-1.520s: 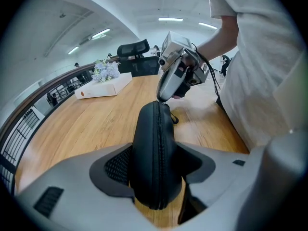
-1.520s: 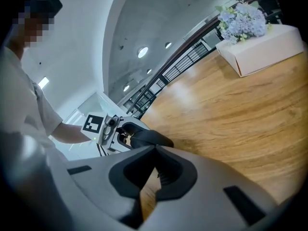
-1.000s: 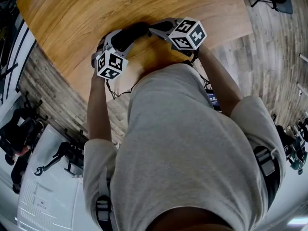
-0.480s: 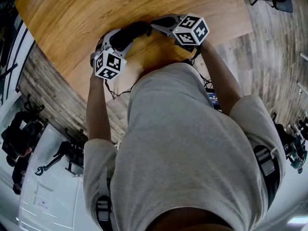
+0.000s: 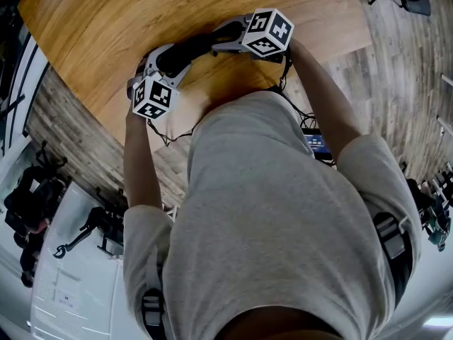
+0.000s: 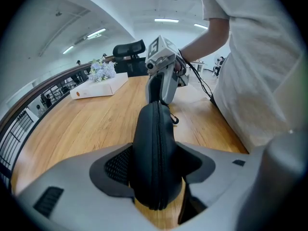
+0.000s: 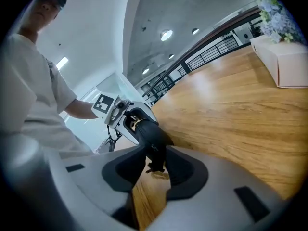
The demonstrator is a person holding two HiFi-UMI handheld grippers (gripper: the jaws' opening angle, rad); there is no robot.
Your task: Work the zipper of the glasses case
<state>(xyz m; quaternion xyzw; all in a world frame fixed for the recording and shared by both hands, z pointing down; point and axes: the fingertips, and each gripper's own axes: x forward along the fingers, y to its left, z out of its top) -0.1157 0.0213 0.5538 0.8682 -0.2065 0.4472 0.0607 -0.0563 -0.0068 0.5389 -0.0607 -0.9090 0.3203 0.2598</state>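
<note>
Wood-grain desk (image 5: pixel 99 27) fills the top of the head view, with plank floor (image 5: pixel 396 76) beyond its edge and the person's pale shirt (image 5: pixel 283 211) covering the lower half. By the near edge of the desk is one black glasses case (image 5: pixel 185 48) between two claws: the left claw (image 5: pixel 168 57) at one end and the right claw (image 5: pixel 216 42) at the other. Each carries one marker cube, the left cube (image 5: pixel 152 98) and the right cube (image 5: pixel 267 32). The left gripper view adds what the head view lacks. The left claw's pads press both sides of the case, which stands on edge with its zipper (image 6: pixel 158 143) running along the top. Farther along the desk are one white box (image 6: pixel 98 87), one bunch of flowers (image 6: pixel 102 70) and one black chair (image 6: pixel 129 49). The right gripper view looks the other way, towards a dark railing (image 7: pixel 211 52) under round ceiling lights (image 7: pixel 166 34). Its jaws have just been opening. The case's far end and the small pull tab (image 7: pixel 155 166) hang between the pads, with a gap on either side.
</note>
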